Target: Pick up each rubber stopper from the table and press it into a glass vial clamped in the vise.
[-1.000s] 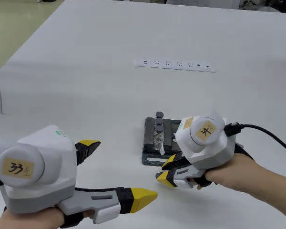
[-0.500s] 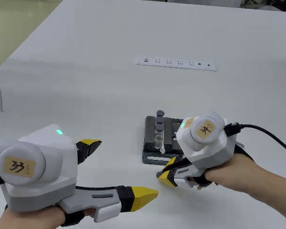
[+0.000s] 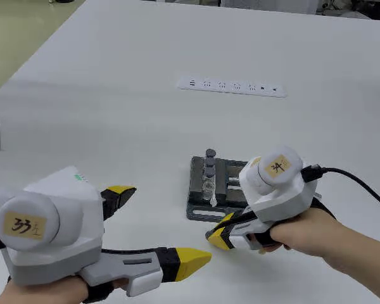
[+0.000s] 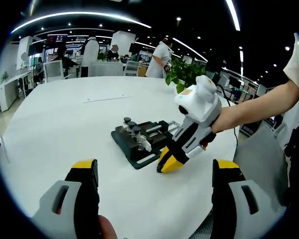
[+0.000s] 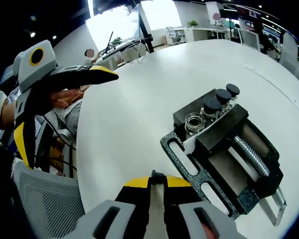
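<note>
Compared with half a second ago, the right gripper (image 3: 218,237) has drawn slightly away from the vise (image 3: 199,206), uncovering more of the screw side. The left gripper (image 3: 155,225) is much as before.

Materials: the vise is black cast metal with a pebbled finish, a slotted base plate and a bright threaded screw. It stands on a smooth, matte white table (image 3: 114,95). Four small clear glass vials stand in a row between its blocks. Three carry dark grey, round rubber caps (image 5: 212,106). The nearest, the open vial (image 5: 194,122), shows a bare glass mouth. Both grippers have white plastic bodies, grey fingers and yellow-and-black tips.

Position: the right gripper's fingers are closed together on a small dark rounded piece, apparently a rubber stopper (image 5: 158,175), pinched at the very tips. In the right gripper view the open vial lies ahead and to the upper right of the tips, apart from them. In the head view the tips hang just off the vise's near corner. The left gripper's fingers are spread wide with nothing between them, well to the left of the vise.

Limits: the pinched piece's shape is hard to make out. The right gripper body covers the vise's right end. The left gripper is cut off by the lower edge.
</note>
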Motion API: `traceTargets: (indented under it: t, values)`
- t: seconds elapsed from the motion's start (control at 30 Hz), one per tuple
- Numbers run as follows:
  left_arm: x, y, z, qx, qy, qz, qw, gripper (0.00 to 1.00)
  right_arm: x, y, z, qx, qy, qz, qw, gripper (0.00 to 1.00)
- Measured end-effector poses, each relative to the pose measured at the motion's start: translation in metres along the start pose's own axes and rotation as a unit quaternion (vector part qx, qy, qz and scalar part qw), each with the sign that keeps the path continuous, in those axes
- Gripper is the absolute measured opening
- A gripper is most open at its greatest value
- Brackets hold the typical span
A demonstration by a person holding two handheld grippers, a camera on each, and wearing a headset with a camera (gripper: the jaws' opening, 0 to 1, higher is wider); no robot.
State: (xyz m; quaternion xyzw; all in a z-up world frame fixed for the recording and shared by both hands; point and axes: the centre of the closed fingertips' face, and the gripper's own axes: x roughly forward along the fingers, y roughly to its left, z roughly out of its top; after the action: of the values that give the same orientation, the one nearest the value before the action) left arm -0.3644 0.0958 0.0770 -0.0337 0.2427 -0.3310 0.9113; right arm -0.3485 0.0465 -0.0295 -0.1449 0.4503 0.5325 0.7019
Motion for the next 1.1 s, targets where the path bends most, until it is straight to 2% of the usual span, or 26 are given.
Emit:
traceTargets:
  t: [0.07,0.1,0.13,0.2,0.27,0.3,0.33,0.47,0.5,0.57,0.63,0.67,0.8,0.87,0.9,0.93,1.0,1.1]
  values:
    - [0.0,-0.002,0.007,0.007,-0.005,-0.001,1.0,0.94,-0.002,-0.001,-0.001,0.002,0.003,0.004,1.0,0.04]
    - [-0.001,-0.003,0.011,0.008,-0.011,-0.002,0.9999,0.94,-0.006,-0.001,0.001,0.011,-0.006,0.007,0.9999,0.04]
    - [-0.001,-0.004,0.014,0.008,-0.014,-0.003,0.9999,0.94,-0.008,0.004,0.007,0.051,-0.025,0.023,0.9981,0.04]
    - [0.0,-0.005,0.018,0.013,-0.021,-0.006,0.9997,0.92,-0.019,0.004,0.027,0.118,-0.081,0.049,0.9884,0.04]
    - [0.001,-0.009,0.025,0.018,-0.027,-0.008,0.9995,0.91,-0.03,-0.002,0.035,0.144,-0.102,0.051,0.983,0.04]
    - [0.001,-0.01,0.028,0.019,-0.031,-0.011,0.9993,0.9,-0.037,0.0,0.04,0.162,-0.115,0.06,0.9782,0.04]
    - [0.001,-0.01,0.032,0.024,-0.037,-0.012,0.999,0.89,-0.045,-0.002,0.049,0.199,-0.143,0.074,0.9665,0.04]
    - [0.002,-0.017,0.042,0.032,-0.051,-0.023,0.9979,0.84,-0.072,-0.01,0.064,0.259,-0.2,0.101,0.9395,0.04]
    - [0.003,-0.02,0.045,0.034,-0.055,-0.027,0.9976,0.81,-0.08,-0.012,0.067,0.281,-0.213,0.112,0.929,0.04]
    - [0.003,-0.023,0.05,0.037,-0.063,-0.031,0.9968,0.78,-0.09,-0.011,0.068,0.298,-0.228,0.119,0.9193,0.04]
    - [0.005,-0.026,0.054,0.037,-0.069,-0.039,0.9962,0.74,-0.102,-0.007,0.071,0.316,-0.248,0.137,0.9055,0.04]
    - [0.006,-0.028,0.056,0.037,-0.073,-0.045,0.9957,0.72,-0.109,-0.003,0.073,0.34,-0.258,0.157,0.8907,0.04]
    - [0.008,-0.033,0.063,0.045,-0.083,-0.054,0.994,0.63,-0.125,0.006,0.077,0.373,-0.283,0.187,0.8636,0.04]
    - [0.009,-0.037,0.068,0.047,-0.09,-0.061,0.9929,0.61,-0.133,0.013,0.079,0.394,-0.295,0.209,0.8451,0.04]
    - [0.009,-0.038,0.069,0.046,-0.092,-0.064,0.9926,0.59,-0.135,0.016,0.08,0.403,-0.298,0.218,0.8376,0.04]
    - [0.009,-0.04,0.073,0.045,-0.099,-0.068,0.9917,0.57,-0.139,0.018,0.082,0.413,-0.306,0.23,0.8262,0.04]
    - [0.01,-0.041,0.077,0.047,-0.105,-0.071,0.9908,0.54,-0.143,0.025,0.084,0.435,-0.311,0.252,0.8067,0.04]
    - [0.011,-0.045,0.081,0.045,-0.112,-0.08,0.9895,0.5,-0.148,0.033,0.087,0.456,-0.315,0.276,0.7849,0.04]
